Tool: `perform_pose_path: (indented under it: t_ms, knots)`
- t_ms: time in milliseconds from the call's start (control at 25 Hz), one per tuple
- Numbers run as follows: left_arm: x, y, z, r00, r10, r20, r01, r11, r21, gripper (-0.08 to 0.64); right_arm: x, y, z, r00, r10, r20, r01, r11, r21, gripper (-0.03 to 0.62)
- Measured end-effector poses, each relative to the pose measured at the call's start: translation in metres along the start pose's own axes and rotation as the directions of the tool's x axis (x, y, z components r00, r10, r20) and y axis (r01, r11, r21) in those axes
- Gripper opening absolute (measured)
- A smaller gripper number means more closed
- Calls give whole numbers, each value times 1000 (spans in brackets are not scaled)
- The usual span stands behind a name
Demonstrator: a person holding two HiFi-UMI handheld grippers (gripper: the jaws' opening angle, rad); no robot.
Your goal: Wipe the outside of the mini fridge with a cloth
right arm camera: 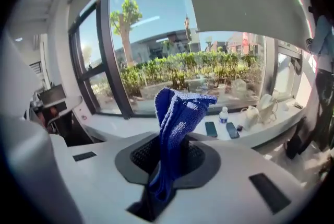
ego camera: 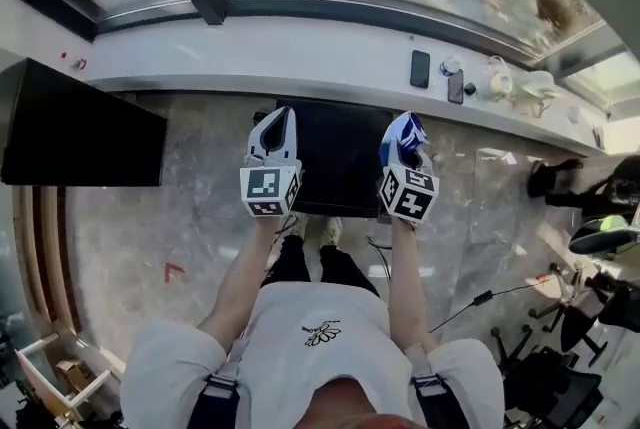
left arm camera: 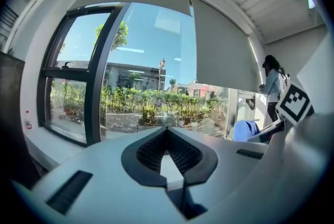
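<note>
The mini fridge is a black box seen from above, standing against the window ledge right in front of me. Both grippers are held over its top and point at the window. My left gripper is over its left edge, and its ribbed jaws meet at the tip with nothing between them. My right gripper is over the fridge's right edge, shut on a blue knitted cloth. The cloth stands up out of the jaws and hides the right fingertips.
A white window ledge runs behind the fridge, carrying two phones, a small bottle and a white bag. A larger black box stands to the left. Office chairs and a floor cable are at the right.
</note>
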State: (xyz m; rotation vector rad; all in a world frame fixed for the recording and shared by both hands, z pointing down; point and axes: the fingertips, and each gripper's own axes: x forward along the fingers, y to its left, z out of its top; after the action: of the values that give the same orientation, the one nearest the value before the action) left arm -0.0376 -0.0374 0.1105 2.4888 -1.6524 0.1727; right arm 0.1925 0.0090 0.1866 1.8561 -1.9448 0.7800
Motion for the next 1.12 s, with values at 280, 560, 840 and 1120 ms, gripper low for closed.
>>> perform_pose_path:
  t_ms: [280,560,840,1120]
  knots:
    - [-28,-5,104,990,-70,125,64,996,57,5,-65,89,124,950,143,277,-131,990,-60,80]
    - [-33,-7,151,978,-95,188,78,992,94,5,-113,140,181,885,206,418,-121,968,-220,80]
    - [-38,-14,162,966,-137,217,120,989,89,5,-121,162,187,870,242,430,-137,956,-259,80]
    - [-30,-14,169,963,-146,227,129,988,86,5,-118,174,187,873,242,422,-120,948,-295,80]
